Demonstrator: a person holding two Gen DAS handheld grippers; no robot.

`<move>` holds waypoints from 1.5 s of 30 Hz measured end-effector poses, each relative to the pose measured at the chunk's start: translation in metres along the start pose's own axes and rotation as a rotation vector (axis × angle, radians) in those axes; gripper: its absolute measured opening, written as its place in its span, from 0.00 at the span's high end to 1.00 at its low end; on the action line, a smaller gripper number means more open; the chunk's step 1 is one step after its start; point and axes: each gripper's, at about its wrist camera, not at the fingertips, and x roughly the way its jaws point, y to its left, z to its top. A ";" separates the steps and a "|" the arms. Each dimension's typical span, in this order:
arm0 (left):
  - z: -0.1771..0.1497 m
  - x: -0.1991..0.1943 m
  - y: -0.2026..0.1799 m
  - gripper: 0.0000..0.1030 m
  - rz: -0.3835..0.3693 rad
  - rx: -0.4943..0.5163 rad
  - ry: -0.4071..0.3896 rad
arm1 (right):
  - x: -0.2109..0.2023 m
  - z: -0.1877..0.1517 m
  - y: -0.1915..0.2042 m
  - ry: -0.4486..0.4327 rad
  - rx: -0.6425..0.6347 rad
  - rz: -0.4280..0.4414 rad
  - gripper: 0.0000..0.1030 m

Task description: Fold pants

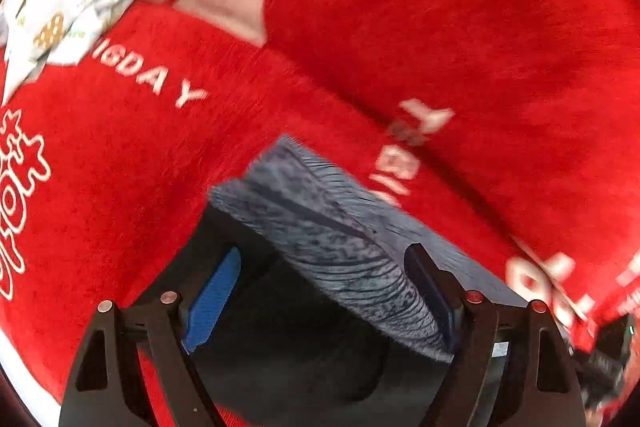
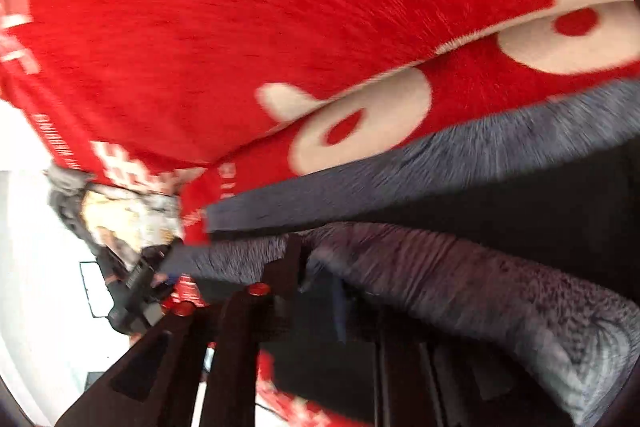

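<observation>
The pants (image 1: 332, 227) are grey-blue patterned fabric with a dark inner side, lying over a red blanket (image 1: 440, 7). In the left wrist view my left gripper (image 1: 320, 287) stands wide open; a folded grey edge of the pants lies between its fingers and rests against the right finger (image 1: 428, 279), with the blue pad (image 1: 216, 295) of the left finger bare. In the right wrist view my right gripper (image 2: 316, 267) sits in a blurred fold of the pants (image 2: 460, 279); whether its jaws are clamped on the cloth is unclear. The other gripper (image 2: 140, 291) shows at the left.
The red blanket (image 2: 240, 7) with white lettering and shapes covers the whole surface. A pale printed cloth (image 1: 60, 7) lies at the far left corner. A white floor or wall (image 2: 36, 247) shows past the blanket's edge.
</observation>
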 end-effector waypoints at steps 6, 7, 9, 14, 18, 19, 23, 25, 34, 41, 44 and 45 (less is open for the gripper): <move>0.017 -0.040 -0.001 0.18 0.117 -0.006 -0.105 | -0.006 0.014 -0.002 0.061 0.015 0.111 0.32; 0.018 -0.048 -0.003 0.18 0.133 0.019 -0.113 | -0.016 0.012 0.004 0.058 -0.023 0.112 0.32; 0.009 -0.062 -0.016 0.18 0.141 0.110 -0.108 | -0.033 0.004 0.015 0.051 -0.081 0.126 0.32; -0.058 -0.030 -0.072 0.18 0.122 0.272 0.090 | -0.023 0.000 -0.006 0.111 -0.056 -0.019 0.37; -0.132 -0.035 -0.125 0.18 -0.027 0.376 0.178 | -0.066 -0.004 -0.030 -0.007 0.057 0.080 0.45; -0.145 -0.038 -0.137 0.18 -0.049 0.419 0.191 | -0.082 -0.009 -0.031 -0.037 0.052 0.093 0.41; -0.198 -0.049 -0.196 0.18 -0.199 0.560 0.267 | -0.154 -0.052 -0.071 -0.116 0.146 0.050 0.35; -0.220 -0.050 -0.228 0.18 -0.278 0.629 0.309 | -0.189 -0.085 -0.099 -0.157 0.234 -0.006 0.35; -0.270 -0.028 -0.328 0.18 -0.490 0.645 0.454 | -0.265 -0.231 -0.227 -0.308 0.582 -0.089 0.35; -0.290 -0.018 -0.339 0.18 -0.489 0.650 0.486 | -0.229 -0.251 -0.239 -0.290 0.608 0.154 0.45; -0.294 -0.017 -0.351 0.18 -0.482 0.651 0.485 | -0.222 -0.235 -0.232 -0.265 0.610 0.197 0.96; -0.292 -0.022 -0.356 0.18 -0.492 0.636 0.476 | -0.232 -0.224 -0.224 -0.284 0.573 0.230 0.96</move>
